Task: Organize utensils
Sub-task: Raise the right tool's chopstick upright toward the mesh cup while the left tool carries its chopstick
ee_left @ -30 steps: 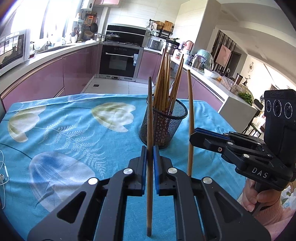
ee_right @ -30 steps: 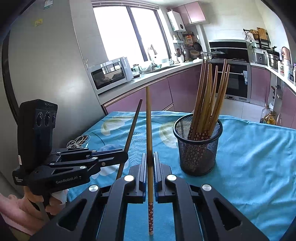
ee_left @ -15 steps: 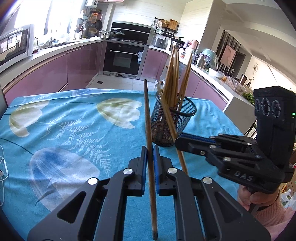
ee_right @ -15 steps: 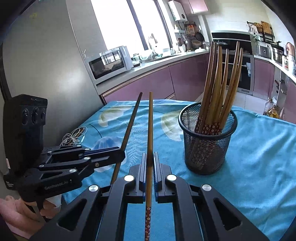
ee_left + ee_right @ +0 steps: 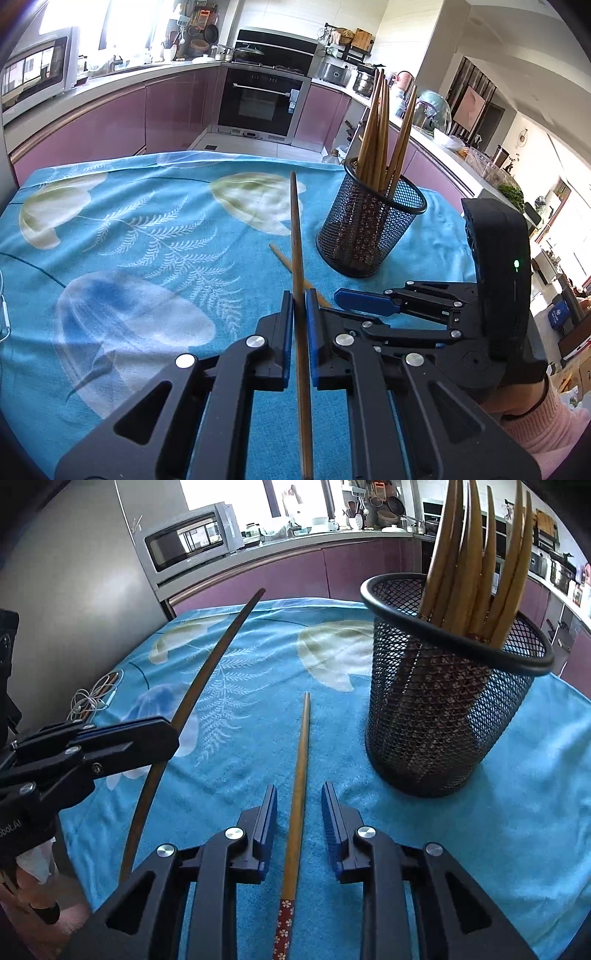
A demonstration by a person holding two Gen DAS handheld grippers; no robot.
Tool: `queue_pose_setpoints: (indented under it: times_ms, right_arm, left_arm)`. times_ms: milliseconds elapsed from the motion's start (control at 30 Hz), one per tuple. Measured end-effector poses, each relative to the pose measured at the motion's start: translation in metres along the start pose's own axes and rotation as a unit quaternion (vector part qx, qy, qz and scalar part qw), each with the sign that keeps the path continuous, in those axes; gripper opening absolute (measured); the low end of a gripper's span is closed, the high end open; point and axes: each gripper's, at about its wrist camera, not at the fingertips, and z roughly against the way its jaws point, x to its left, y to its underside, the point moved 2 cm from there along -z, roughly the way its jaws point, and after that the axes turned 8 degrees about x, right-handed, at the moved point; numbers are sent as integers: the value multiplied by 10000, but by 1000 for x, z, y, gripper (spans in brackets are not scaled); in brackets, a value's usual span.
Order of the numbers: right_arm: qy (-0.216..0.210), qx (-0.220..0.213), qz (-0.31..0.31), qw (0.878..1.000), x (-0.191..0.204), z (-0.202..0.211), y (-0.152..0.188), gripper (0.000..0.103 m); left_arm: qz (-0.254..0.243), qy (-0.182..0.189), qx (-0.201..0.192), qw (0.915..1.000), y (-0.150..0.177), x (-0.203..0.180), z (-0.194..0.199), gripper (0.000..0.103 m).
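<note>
At the far left of the table (image 5: pixel 517 849), on its blue flower-print cloth, lies a tangle of white cable (image 5: pixel 94 698). Next comes the left gripper (image 5: pixel 299 306), its blue-padded fingers (image 5: pixel 286 332) clamped narrow on a dark chopstick (image 5: pixel 297 258) — the stick runs between the pads and rises tilted above the cloth, its upper end free in the air. Just right of it the right gripper (image 5: pixel 298 812) sits low over the table; its fingers (image 5: pixel 267 823) are opening, and a lighter chopstick (image 5: pixel 299 775) with a red flowered end lies flat on the cloth between them, touching neither pad. In the left wrist view this stick's far end shows beyond the dark one, crossing behind it. Further right stands a black mesh holder (image 5: pixel 443 720) — upright, near the lying stick but apart from it, with a bundle of chopsticks (image 5: pixel 476 554) leaning inside. A pink sleeve (image 5: pixel 546 432) shows behind the right gripper.
</note>
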Motion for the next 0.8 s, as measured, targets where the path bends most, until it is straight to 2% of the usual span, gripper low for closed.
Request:
queue_pose_setpoints:
  times_ms: [67, 100, 233, 567, 800]
  right_arm:
    - [57, 22, 42, 10000, 0, -1, -1, 7]
    - [17, 25, 11, 10000, -1, -1, -1, 6]
    - [-114, -66, -105, 9999, -6, 6, 3, 6]
    - [-444, -814, -200, 9955, -11, 63, 12, 6]
    - [-639, -1156, -331, 9907, -16, 88, 14, 6]
  left_arm:
    - [5, -5, 13, 10000, 0, 1, -1, 8]
    - [11, -10, 14, 10000, 0, 0, -1, 8]
    - [11, -18, -1, 10000, -2, 0, -1, 8]
    - [-88, 11, -168, 9998, -6, -8, 10, 8]
    - [-170, 62, -307, 9994, -10, -17, 22, 8]
